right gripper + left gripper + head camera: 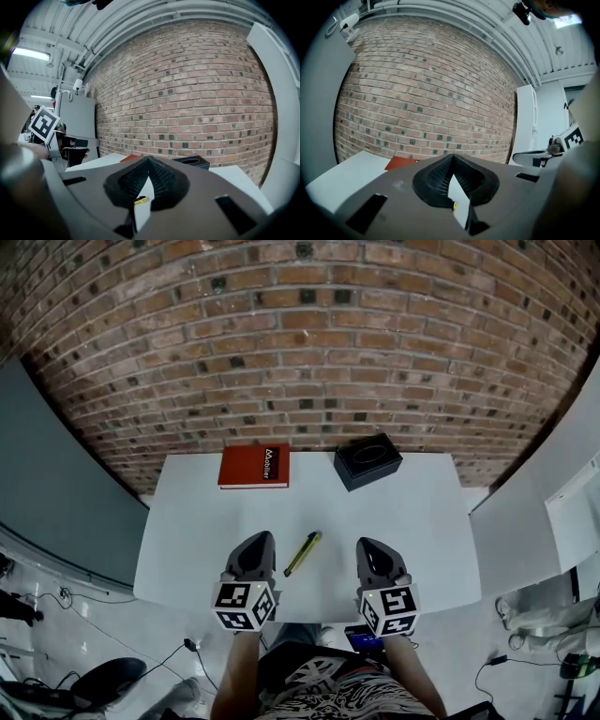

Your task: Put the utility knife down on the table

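Down at the near edge of the table (187, 521), two grippers sit side by side, each with one black-and-white marker cube at its back. The left gripper (258, 542) has its jaws pressed together at the tips with nothing between them, and the right gripper (368, 545) is the same, tips touching and empty. Between the two lies the one knife (303, 553), yellow and black, flat on the table just in from the near edge, angled toward the far right corner and touching neither gripper. At the far edge, left of centre, is one red book (254, 466) with a white word on its cover, too small to read. To its right, one black box (368, 461) with no readable label.
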The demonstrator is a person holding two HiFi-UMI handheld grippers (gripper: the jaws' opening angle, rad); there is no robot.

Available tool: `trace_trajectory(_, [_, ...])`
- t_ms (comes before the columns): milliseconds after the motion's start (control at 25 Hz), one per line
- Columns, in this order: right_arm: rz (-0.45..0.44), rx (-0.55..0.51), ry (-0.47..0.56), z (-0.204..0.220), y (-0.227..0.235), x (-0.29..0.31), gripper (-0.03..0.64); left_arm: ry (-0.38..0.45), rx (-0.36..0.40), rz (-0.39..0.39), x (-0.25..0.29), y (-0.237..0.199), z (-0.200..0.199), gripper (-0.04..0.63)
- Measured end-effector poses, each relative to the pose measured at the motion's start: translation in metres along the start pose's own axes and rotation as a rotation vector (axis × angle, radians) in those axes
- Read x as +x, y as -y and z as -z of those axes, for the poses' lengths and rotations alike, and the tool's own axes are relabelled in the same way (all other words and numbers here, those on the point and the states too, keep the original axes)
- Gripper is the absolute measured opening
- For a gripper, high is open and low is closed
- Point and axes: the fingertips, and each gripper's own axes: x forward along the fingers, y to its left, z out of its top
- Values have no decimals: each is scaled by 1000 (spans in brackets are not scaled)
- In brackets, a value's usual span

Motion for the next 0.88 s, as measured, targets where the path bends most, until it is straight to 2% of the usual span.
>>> trace_trajectory(880, [2, 0, -5, 2, 0, -4, 0, -5, -21, 20, -3, 4, 3, 15])
